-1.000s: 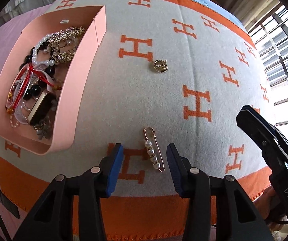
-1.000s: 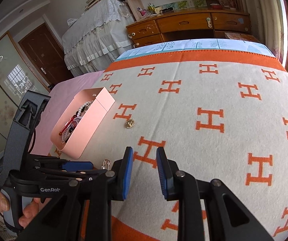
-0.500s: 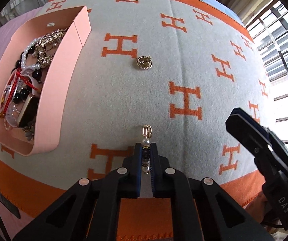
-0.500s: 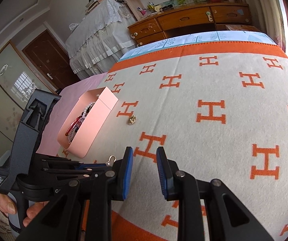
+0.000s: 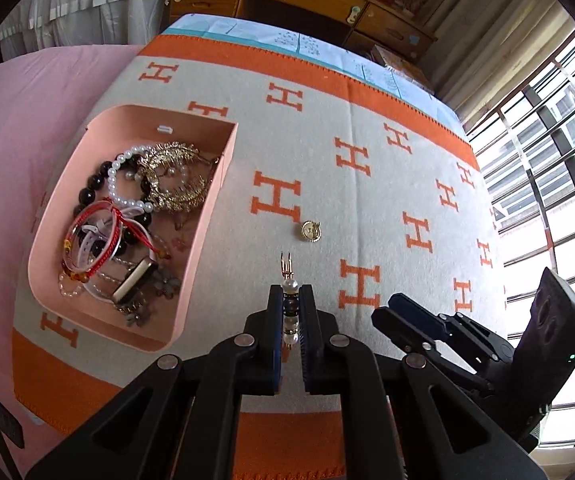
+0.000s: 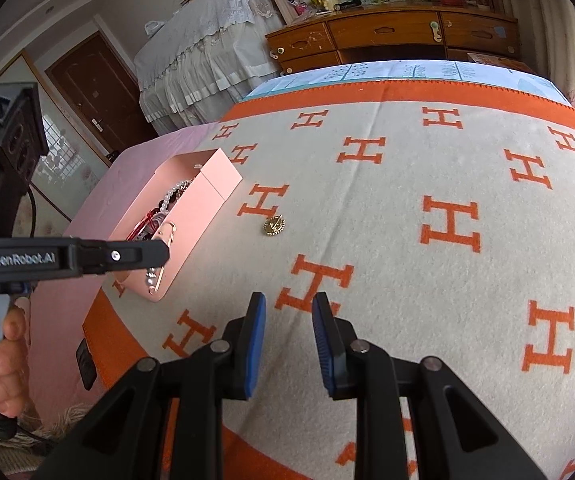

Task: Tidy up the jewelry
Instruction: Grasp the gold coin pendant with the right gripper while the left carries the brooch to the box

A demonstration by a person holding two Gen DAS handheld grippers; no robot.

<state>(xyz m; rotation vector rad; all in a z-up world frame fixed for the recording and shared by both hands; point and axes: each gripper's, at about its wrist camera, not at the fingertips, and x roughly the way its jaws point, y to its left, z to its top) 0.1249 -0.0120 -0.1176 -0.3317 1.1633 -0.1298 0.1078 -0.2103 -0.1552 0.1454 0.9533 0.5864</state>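
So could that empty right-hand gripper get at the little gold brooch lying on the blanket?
Probably yes. The right gripper is open and empty, and only bare blanket lies between it and the gold brooch.

A bed (image 5: pixel 27 128) with a pink sheet carries a cream blanket (image 5: pixel 327 184) (image 6: pixel 407 208) with orange H letters and an orange edge. A pink box (image 5: pixel 203 216) (image 6: pixel 203 204) full of jewelry sits on the blanket near its left side. A small gold brooch (image 5: pixel 311 231) (image 6: pixel 274 226) lies on the blanket, near the box but apart from it.
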